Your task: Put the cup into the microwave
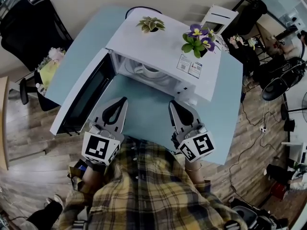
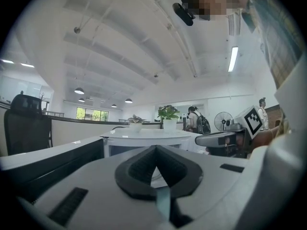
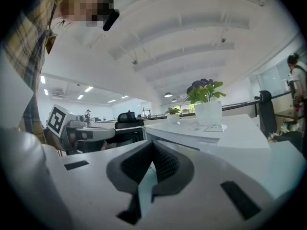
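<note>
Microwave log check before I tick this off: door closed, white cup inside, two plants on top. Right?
No. The head view shows the microwave door swung open, not closed. The white cup is inside and two plants stand on top.

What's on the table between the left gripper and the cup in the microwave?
Nothing. The head view shows only bare blue table between the left gripper and the cup, which sits inside the open microwave.

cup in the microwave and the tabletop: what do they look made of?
Cup: probably glazed ceramic, since it is white, smooth and thick-walled with a chunky handle. Plastic can't be ruled out.
Tabletop: probably laminate. It is an even, matte light blue with no grain showing.
</note>
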